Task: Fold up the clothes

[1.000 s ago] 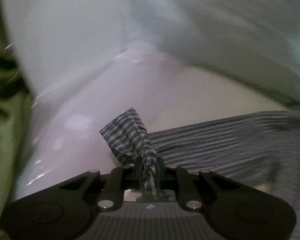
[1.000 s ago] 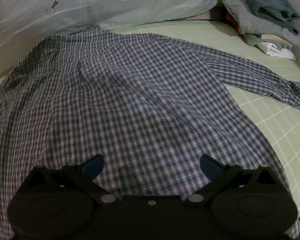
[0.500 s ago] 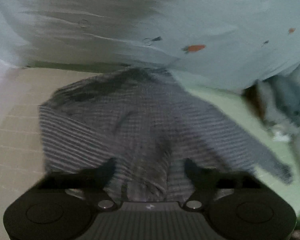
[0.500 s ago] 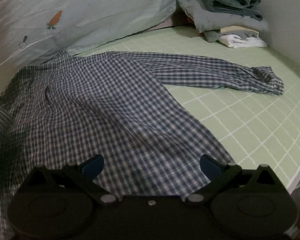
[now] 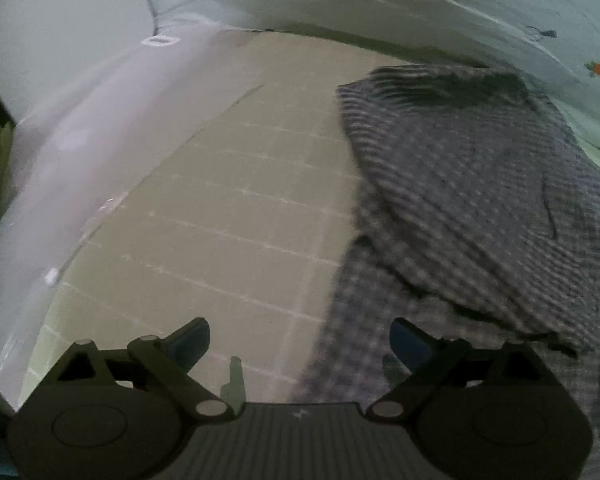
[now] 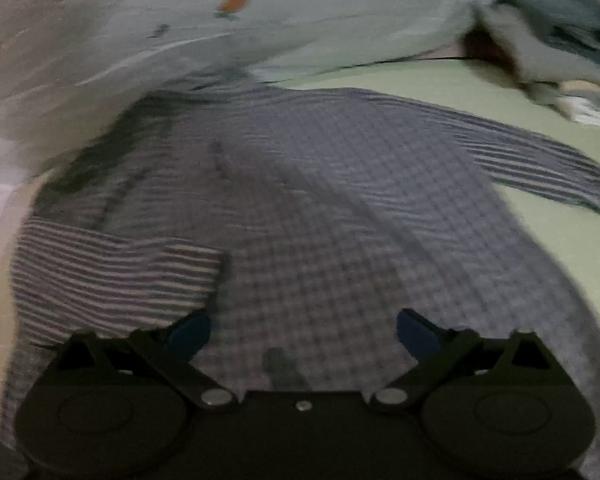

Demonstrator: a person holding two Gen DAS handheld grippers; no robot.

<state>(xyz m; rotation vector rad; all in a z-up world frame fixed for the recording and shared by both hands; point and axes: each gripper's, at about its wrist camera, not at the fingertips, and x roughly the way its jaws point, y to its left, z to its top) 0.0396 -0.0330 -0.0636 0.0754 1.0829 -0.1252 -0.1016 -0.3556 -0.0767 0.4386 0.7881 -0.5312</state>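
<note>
A blue-and-white checked shirt point(image 6: 340, 200) lies spread on the green grid-lined mat point(image 5: 228, 208). One sleeve point(image 6: 116, 268) is folded across the shirt's left side; the other sleeve point(image 6: 540, 160) stretches out to the right. My left gripper point(image 5: 300, 344) hovers over the mat just left of the shirt's edge point(image 5: 460, 200). Its jaws are opening and nothing is between them. Above the lower body of the shirt hangs my right gripper point(image 6: 303, 332). Its jaws are wide and closing, with only flat cloth below them and nothing pinched.
A pale blue carrot-print blanket point(image 6: 220, 32) is bunched along the far side, touching the shirt's collar end. A pile of folded clothes point(image 6: 560, 20) sits at the far right corner. White bedding point(image 5: 60, 140) borders the mat on the left.
My left gripper carried the sleeve cuff over the shirt, let it go and opened, then swung left over the mat. The right wrist view swung right, then back left.
</note>
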